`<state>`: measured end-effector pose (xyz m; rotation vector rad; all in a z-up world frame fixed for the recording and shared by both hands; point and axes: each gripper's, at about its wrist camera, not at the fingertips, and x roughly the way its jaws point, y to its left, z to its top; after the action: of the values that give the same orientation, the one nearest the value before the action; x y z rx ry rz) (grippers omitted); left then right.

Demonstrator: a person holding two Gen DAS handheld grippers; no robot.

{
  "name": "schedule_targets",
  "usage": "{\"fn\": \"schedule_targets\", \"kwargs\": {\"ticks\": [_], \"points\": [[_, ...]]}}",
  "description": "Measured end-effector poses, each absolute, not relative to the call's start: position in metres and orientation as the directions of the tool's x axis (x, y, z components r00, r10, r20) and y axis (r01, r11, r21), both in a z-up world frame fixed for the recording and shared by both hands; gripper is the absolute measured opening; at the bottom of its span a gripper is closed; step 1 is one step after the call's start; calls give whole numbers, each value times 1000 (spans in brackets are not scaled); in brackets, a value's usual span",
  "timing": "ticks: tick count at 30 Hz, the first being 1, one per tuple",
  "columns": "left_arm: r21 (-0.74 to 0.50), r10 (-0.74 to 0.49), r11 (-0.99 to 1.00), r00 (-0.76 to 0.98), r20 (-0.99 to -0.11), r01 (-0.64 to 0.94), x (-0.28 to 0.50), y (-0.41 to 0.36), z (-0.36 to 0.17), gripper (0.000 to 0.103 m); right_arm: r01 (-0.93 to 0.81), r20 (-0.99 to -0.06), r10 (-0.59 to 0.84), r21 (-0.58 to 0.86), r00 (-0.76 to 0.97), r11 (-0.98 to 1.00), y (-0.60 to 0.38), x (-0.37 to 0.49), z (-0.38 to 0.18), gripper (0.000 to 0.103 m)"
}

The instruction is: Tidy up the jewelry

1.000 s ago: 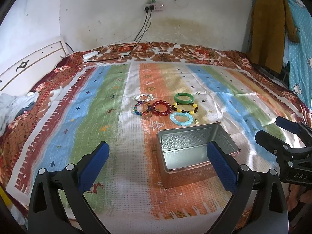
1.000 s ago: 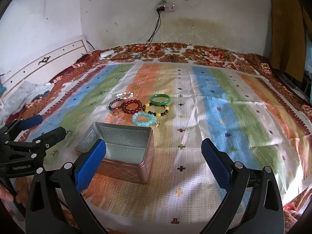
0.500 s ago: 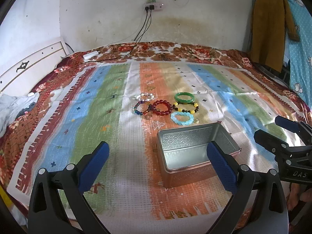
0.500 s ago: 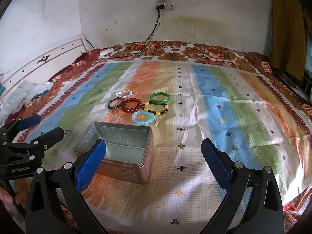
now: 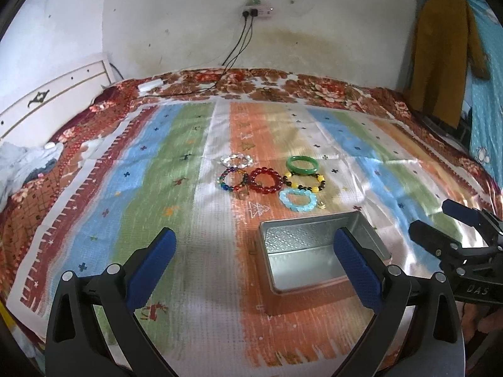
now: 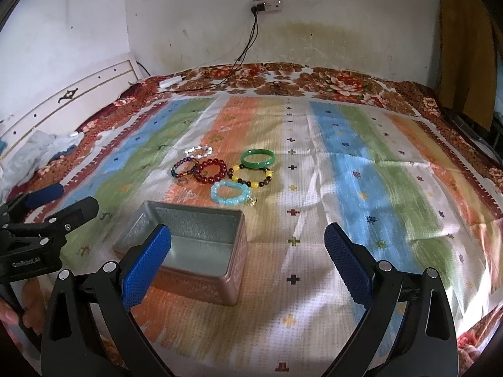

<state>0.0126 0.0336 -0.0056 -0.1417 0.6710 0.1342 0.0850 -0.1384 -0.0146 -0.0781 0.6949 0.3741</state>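
Several bracelets lie together on the striped bedspread: a green bangle [image 5: 302, 164] [image 6: 257, 158], a red bead bracelet [image 5: 266, 180] [image 6: 210, 170], a yellow and dark one [image 5: 304, 182] [image 6: 251, 176], a light blue one [image 5: 298, 200] [image 6: 230, 192], a multicolour one [image 5: 231, 180] [image 6: 183, 168] and a clear one [image 5: 236, 160] [image 6: 198, 151]. An open empty metal tin [image 5: 317, 253] [image 6: 188, 245] stands in front of them. My left gripper [image 5: 254, 267] is open and empty, near the tin. My right gripper [image 6: 248, 260] is open and empty, right of the tin.
The striped bedspread [image 5: 157, 188] covers a bed against a white wall. A power strip with cables [image 5: 256, 9] hangs on the wall. A white headboard [image 5: 47, 100] stands at the left, with crumpled cloth [image 5: 22, 163] beside it. Clothes [image 5: 446, 62] hang at the right.
Both grippers have drifted slightly; the scene sits a little lower in the views. The jaws stay open and nothing has been picked up.
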Motion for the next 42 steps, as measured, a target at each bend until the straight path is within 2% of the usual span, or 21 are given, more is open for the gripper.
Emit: {"fn": "schedule_targets", "kwargs": {"ticks": [42], "points": [[-44,96,984,727,-680,-172,126,58,2,97,-345,-670,313,90,673,934,-122,182,-3,99]]}}
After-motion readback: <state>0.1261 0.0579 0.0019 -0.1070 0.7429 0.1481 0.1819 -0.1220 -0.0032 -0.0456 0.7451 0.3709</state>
